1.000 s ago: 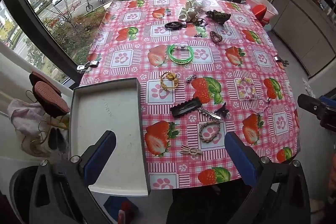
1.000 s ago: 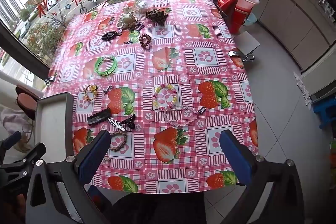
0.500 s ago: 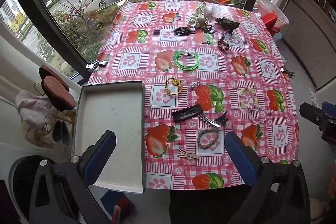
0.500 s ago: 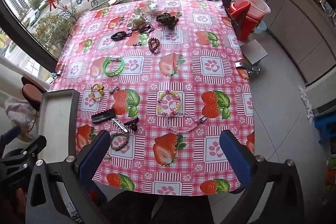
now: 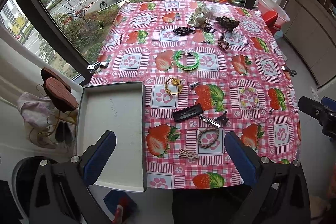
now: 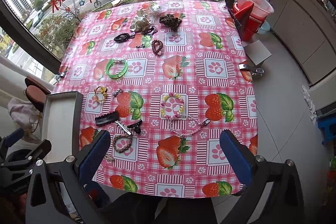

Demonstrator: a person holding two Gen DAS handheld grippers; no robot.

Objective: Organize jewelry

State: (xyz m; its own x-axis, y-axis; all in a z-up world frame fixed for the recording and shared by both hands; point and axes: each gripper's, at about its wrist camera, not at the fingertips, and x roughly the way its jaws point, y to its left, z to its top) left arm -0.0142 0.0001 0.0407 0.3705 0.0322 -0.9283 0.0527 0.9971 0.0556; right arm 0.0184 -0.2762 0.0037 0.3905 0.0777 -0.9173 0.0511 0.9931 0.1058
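With each hand-held gripper, left [image 5: 170, 155] and right [image 6: 164, 151], spread wide and empty above the desk [image 5: 273, 60], you risk snagging the silver clip [image 5: 209, 119] when grabbing the black clip [image 5: 187, 112] touching it.

Black tongs [image 5: 170, 157], blue textured pads [image 6: 94, 154], silver screws
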